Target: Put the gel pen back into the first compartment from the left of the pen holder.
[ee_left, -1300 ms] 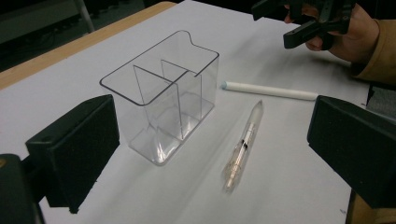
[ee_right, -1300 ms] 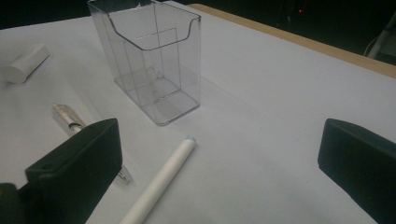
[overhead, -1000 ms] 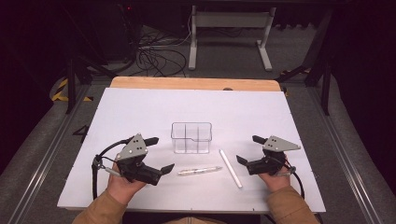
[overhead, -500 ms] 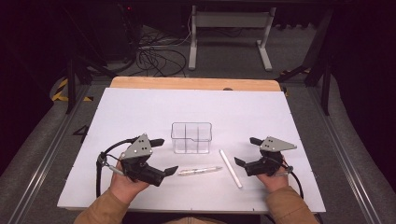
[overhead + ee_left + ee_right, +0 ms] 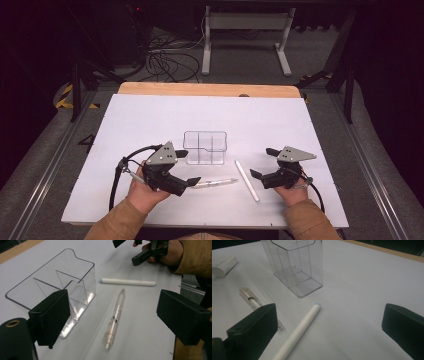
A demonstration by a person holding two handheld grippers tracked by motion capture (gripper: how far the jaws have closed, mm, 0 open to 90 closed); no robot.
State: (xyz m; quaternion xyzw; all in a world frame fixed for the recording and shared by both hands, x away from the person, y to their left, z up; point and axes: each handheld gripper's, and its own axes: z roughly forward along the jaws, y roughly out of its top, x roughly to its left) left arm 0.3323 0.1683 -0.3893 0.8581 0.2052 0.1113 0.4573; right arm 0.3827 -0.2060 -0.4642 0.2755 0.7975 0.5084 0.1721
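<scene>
Sliding my left gripper [image 5: 192, 175] toward the clear pen [image 5: 115, 318], I've been narrowing its jaws; they're still apart, the pen lying untouched between them on the bench [image 5: 150, 120]. My right gripper [image 5: 262, 162] waits, jaws apart.

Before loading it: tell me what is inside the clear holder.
Nothing: the clear holder shows only its own dividers, and the table shows through its walls. Both pens, clear and white, lie outside it. No compartment is hidden.
</scene>
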